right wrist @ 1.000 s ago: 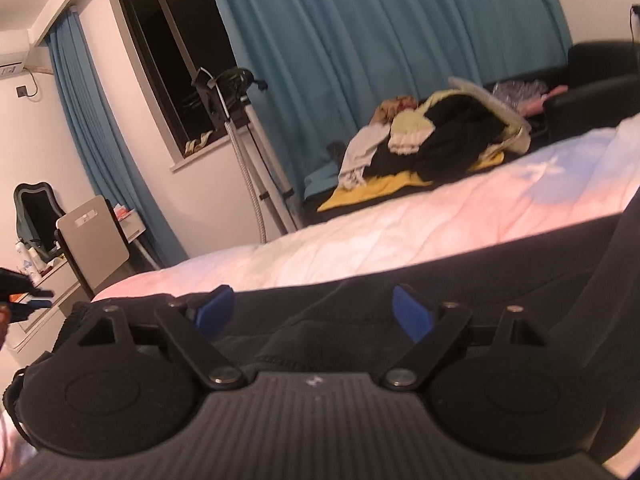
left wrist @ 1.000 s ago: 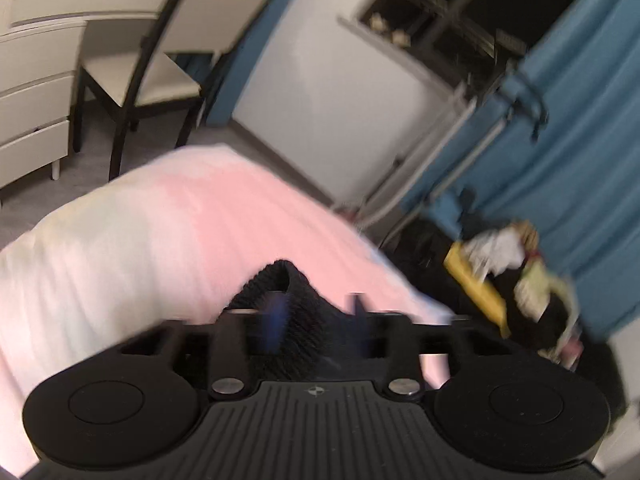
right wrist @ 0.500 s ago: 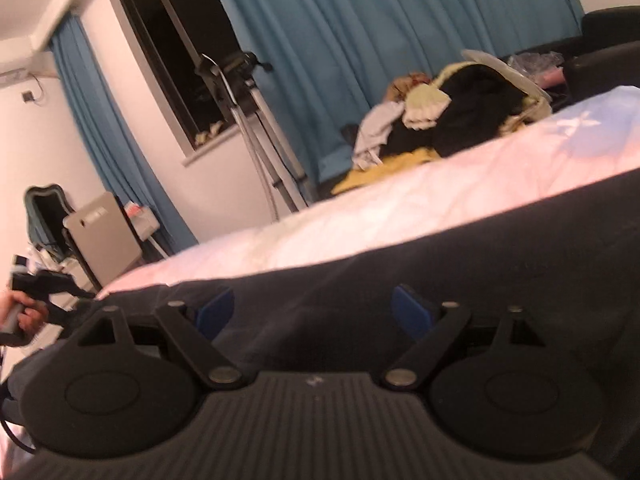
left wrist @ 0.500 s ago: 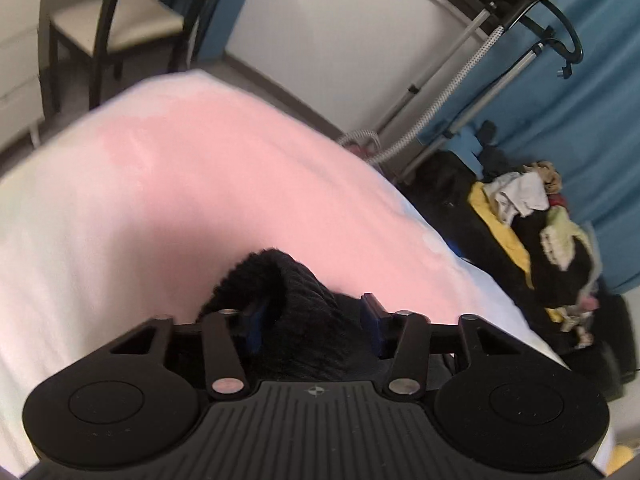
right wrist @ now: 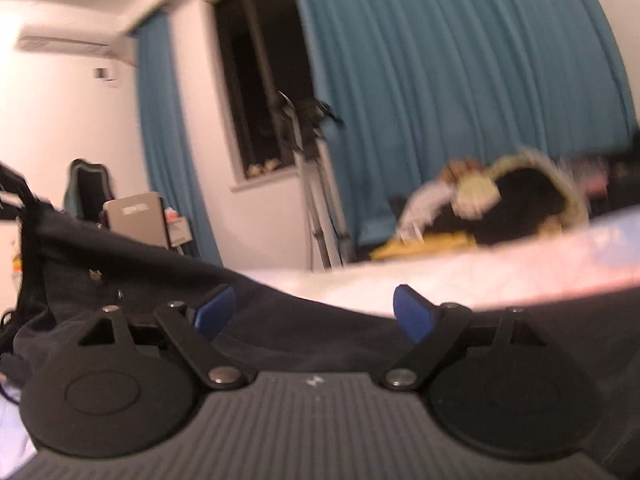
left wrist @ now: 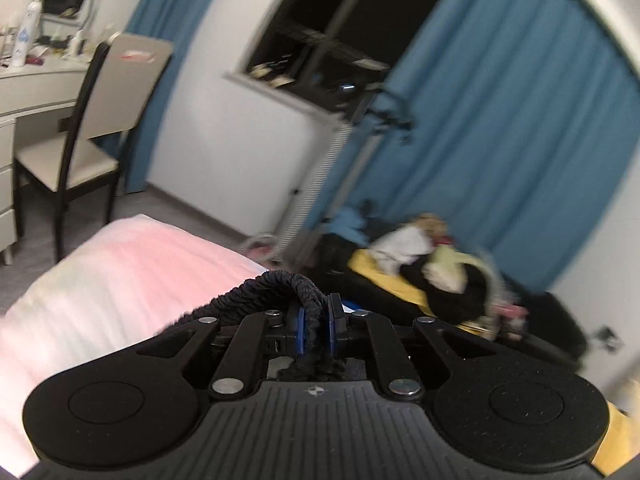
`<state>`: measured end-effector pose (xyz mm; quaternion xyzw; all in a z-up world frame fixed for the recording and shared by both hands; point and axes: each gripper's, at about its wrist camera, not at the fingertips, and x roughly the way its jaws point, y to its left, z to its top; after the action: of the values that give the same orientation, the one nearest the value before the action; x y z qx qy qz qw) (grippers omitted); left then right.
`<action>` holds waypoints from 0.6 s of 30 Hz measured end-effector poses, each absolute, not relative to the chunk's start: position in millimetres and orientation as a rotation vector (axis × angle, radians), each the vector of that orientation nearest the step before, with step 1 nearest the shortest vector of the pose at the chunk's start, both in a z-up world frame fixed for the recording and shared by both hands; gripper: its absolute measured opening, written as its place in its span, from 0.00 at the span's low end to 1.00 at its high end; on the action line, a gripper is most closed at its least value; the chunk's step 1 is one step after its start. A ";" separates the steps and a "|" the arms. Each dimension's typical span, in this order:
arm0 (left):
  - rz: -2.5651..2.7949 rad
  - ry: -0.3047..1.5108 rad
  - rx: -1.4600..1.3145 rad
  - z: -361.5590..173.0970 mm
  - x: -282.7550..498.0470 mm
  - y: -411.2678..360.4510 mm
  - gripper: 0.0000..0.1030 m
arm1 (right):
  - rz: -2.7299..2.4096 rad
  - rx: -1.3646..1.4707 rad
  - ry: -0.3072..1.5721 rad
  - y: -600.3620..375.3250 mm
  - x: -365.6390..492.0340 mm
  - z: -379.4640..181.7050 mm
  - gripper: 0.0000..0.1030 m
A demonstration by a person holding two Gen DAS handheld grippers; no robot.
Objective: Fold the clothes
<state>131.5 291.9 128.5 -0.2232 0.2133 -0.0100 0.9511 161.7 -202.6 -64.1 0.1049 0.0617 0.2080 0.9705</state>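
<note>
Left gripper (left wrist: 314, 322) clamped on dark garment's ribbed hem (left wrist: 280, 286); right gripper (right wrist: 314, 314) spread apart over dark garment (right wrist: 280, 320)

Ribbed knit cuff (left wrist: 280, 288), matt fingers (left wrist: 299, 330)

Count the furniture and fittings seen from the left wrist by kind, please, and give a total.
Chair: 1
Dressing table: 1
Bed: 1
Window: 1
Blue curtains: 2, one left of the window, one right of it
Total: 6
</note>
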 end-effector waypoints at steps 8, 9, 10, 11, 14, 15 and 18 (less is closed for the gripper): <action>-0.157 0.465 -0.525 74.6 -66.5 264.1 0.12 | 0.601 0.109 0.003 -188.5 99.3 -27.3 0.99; -0.157 0.476 -0.539 59.5 -80.0 264.2 0.12 | 0.614 0.101 -0.003 -185.1 93.8 -23.5 1.00; -0.159 0.488 -0.555 44.1 -93.0 264.7 0.12 | 0.633 0.100 0.002 -180.9 90.6 -20.3 1.00; -0.167 0.511 -0.578 28.1 -102.9 266.2 0.12 | 0.655 0.101 0.018 -175.5 89.2 -18.7 1.00; -0.168 0.570 -0.614 -7.3 -123.4 271.2 0.13 | 0.712 0.100 0.125 -153.4 90.2 -27.8 1.00; -0.153 0.582 -0.635 -16.7 -129.0 272.7 0.14 | 0.733 0.100 0.176 -145.8 92.8 -34.9 1.00; -0.151 0.605 -0.697 -35.8 -137.7 283.3 0.36 | 0.780 0.044 0.394 -117.2 105.0 -69.2 1.00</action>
<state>-137.7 283.3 -35.8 -0.3362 0.2914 -0.0729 0.8926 105.0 -117.2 -69.2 0.0215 0.1910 0.3778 0.9057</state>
